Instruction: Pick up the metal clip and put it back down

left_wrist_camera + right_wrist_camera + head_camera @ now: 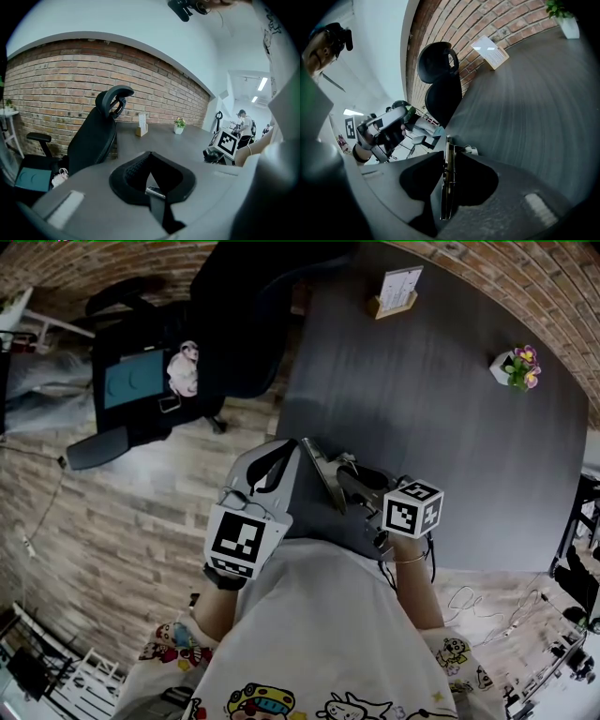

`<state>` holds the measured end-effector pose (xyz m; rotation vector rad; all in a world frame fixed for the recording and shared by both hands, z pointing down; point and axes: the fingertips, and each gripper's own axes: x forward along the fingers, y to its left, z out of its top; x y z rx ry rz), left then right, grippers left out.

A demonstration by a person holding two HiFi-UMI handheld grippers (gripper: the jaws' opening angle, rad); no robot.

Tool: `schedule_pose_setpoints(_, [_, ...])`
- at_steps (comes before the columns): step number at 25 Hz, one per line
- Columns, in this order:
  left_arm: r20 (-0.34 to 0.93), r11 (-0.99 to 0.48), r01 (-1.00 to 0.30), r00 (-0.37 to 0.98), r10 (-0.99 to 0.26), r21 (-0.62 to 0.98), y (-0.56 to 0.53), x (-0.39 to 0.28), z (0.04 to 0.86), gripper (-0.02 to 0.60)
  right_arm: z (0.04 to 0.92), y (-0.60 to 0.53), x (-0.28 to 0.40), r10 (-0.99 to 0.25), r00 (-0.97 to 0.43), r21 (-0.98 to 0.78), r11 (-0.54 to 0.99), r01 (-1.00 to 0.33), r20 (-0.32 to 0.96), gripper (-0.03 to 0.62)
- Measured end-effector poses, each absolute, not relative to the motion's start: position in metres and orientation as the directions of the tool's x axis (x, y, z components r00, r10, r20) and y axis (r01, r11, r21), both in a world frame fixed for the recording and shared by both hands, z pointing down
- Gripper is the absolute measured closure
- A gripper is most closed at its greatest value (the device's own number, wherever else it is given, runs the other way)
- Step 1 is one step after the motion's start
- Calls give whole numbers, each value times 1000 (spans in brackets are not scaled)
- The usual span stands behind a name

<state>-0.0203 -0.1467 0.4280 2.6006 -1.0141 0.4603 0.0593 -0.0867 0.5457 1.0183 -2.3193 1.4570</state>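
Right gripper view has the right gripper (449,157) clamped on the metal clip (445,197), edge-on between its jaws over the bench (534,93), left gripper (150,159) clenched empty, so I'd guess put-down's next: lower it, let go.

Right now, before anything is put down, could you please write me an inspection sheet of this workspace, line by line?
Surface: dark grey table, mostly bare.
Job's things: metal clip, held on edge in the right gripper.
Clutter: card stand and small flowering pot plant at the table's far side, apart from the clip.
Grippers: left gripper shut, nothing seen between its jaws; right gripper shut on the clip.
Cables: white cables loose on the floor, to the right of the person.
Surroundings: brick wall, black office chair beside the table, wooden floor, a person far behind.
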Motion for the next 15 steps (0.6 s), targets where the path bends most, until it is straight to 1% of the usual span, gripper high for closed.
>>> schedule_pose_setpoints(13, [404, -702, -693, 697, -593, 165, -147, -19, 429, 583, 553, -89, 59, -406, -732, -711, 237, -662, 547, 505])
schedule_pose_setpoints(14, [403, -702, -693, 697, -593, 164, -147, -20, 429, 583, 553, -89, 58, -404, -735, -714, 238, -659, 544, 497])
schedule_pose_setpoints(15, [402, -702, -693, 697, -594, 163, -147, -20, 428, 583, 552, -88, 57, -401, -740, -718, 240, -654, 540, 469])
